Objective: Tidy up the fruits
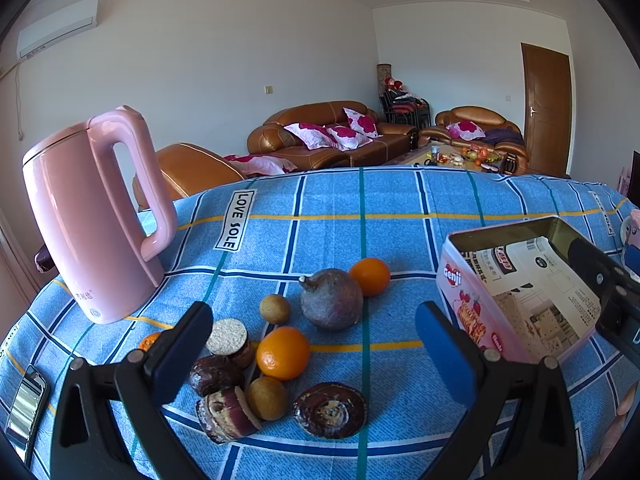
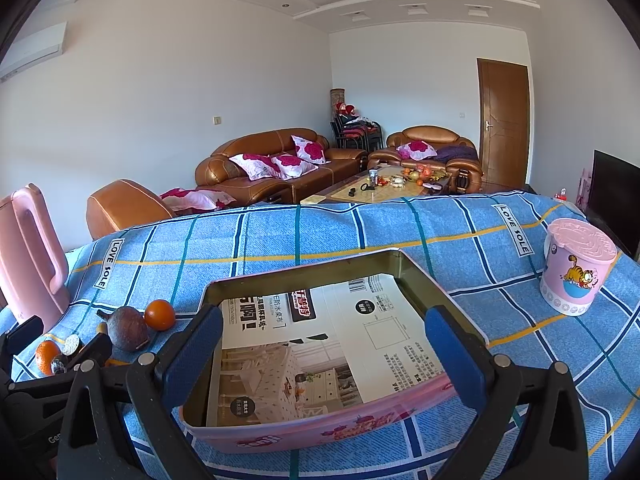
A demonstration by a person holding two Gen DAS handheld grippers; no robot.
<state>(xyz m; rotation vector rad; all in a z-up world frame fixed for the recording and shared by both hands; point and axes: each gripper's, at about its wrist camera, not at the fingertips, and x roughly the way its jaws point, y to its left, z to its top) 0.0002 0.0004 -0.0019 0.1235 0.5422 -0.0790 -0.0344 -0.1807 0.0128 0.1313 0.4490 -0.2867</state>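
Note:
Fruits lie on the blue checked tablecloth (image 1: pixel 340 208): two oranges (image 1: pixel 283 353) (image 1: pixel 369 276), a third orange (image 1: pixel 149 340) half hidden behind a finger, a grey-purple round fruit (image 1: pixel 331 304), two small brown fruits (image 1: pixel 274 309) (image 1: pixel 267 397) and several dark brown pieces (image 1: pixel 330 410). My left gripper (image 1: pixel 314 312) hovers open just before this pile, holding nothing. An open pink tin (image 2: pixel 320 428), lined with a printed sheet, stands to the right of the fruits. My right gripper (image 2: pixel 324 316) is open above the tin's near side, empty.
A pink kettle (image 1: pixel 92 220) stands left of the fruits. A pink lidded cup with a cartoon cat (image 2: pixel 576 268) sits at the table's right. A shiny flat object (image 1: pixel 26 404) lies at the near left edge. Brown sofas (image 2: pixel 280 160) stand beyond the table.

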